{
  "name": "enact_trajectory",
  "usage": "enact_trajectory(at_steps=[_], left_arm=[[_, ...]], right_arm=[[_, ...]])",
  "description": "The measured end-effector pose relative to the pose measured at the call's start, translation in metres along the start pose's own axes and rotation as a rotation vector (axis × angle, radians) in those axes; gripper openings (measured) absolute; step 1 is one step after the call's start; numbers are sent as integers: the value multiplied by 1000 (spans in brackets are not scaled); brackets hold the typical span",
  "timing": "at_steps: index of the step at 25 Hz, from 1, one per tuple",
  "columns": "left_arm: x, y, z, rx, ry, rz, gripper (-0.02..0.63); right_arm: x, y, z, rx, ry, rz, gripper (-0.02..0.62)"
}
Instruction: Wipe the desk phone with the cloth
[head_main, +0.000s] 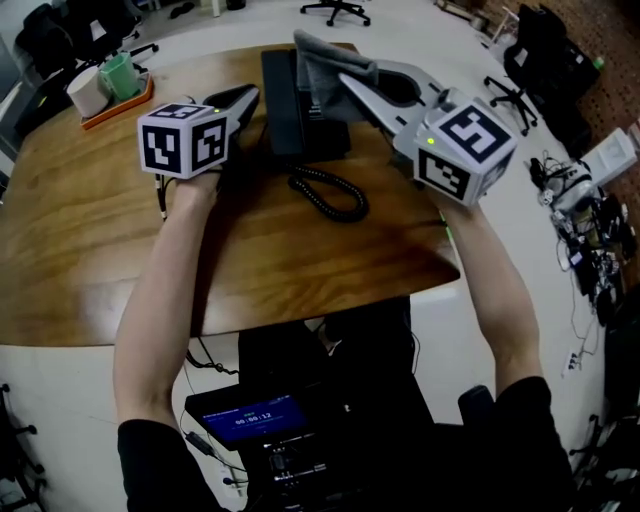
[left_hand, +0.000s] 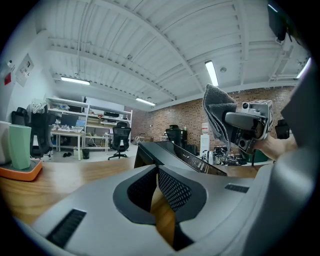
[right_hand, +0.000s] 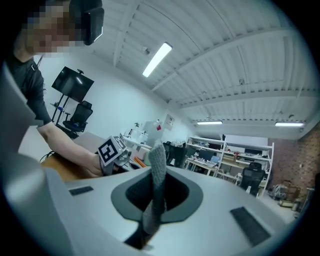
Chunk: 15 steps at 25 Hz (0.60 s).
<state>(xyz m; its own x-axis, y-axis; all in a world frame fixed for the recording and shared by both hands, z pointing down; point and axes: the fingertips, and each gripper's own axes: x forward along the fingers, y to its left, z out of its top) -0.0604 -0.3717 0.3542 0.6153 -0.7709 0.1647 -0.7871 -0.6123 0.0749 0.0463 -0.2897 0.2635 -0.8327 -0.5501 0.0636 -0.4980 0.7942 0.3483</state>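
The desk is open in front, barring the coiled cord before the desk phone.

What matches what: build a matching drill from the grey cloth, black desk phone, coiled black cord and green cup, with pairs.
1 grey cloth
2 black desk phone
3 coiled black cord
4 green cup

A on the orange tray
B clamped in the right gripper
C looped on the wooden table, nearer the person
D on the table beyond the cord

Pairs: 1-B, 2-D, 3-C, 4-A
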Motion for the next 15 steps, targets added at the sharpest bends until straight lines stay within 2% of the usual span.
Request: enact_trajectory(at_steps=[15], left_arm=[[-3,-1,-7,-11,17,-4,2]], right_arm=[[-5,15,11,-59,1,-1,23]])
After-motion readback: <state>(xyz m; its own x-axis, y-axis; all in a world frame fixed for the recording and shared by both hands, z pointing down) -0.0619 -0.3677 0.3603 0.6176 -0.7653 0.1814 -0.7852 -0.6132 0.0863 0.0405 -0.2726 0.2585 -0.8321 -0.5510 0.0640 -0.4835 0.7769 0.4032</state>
